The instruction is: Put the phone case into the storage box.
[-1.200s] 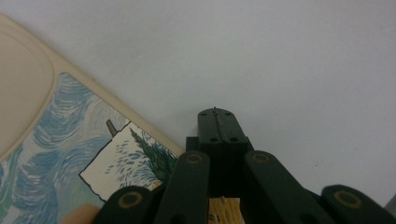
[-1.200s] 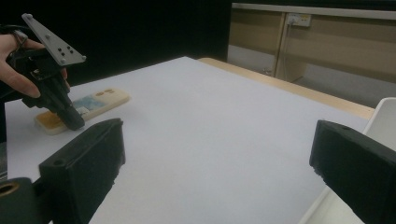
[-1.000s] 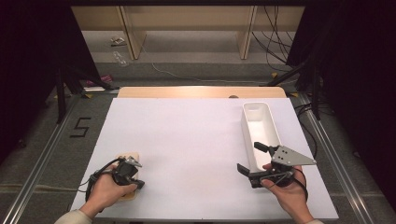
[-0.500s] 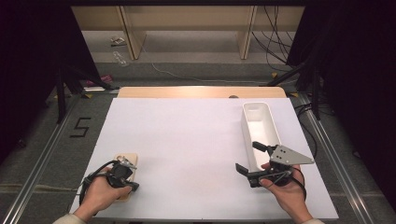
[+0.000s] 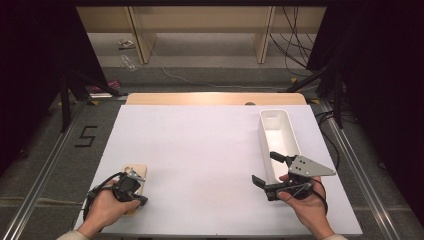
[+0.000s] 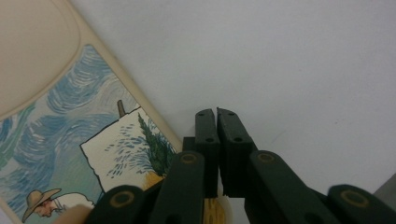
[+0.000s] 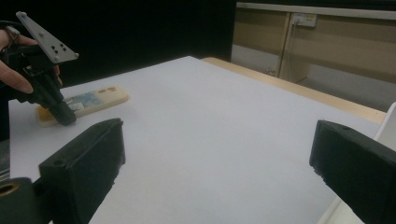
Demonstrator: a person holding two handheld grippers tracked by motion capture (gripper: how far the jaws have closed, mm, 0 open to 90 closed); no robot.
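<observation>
A flat cream case [image 5: 138,172] with a blue painted picture [image 6: 70,121] lies near the table's front left corner. My left gripper [image 5: 136,196] points down at its near end, jaws shut with nothing between them. In the left gripper view the tips [image 6: 217,116] rest over the white table, just beside the case's edge. My right gripper [image 5: 265,167] is held at the front right with its jaws wide open and empty, beside the near end of a white bin [image 5: 291,131]. The right gripper view looks between its jaws [image 7: 219,163] toward the case [image 7: 93,100] and the left gripper [image 7: 63,116].
The long, narrow white bin stands empty at the right of the white table top [image 5: 200,150]. A wooden strip [image 5: 215,98] runs along the far edge. Beyond it are the floor, cables and wooden furniture legs.
My left hand and gripper have shifted slightly to the left and nearer the front edge over the case. The right gripper has barely moved and stays open.
</observation>
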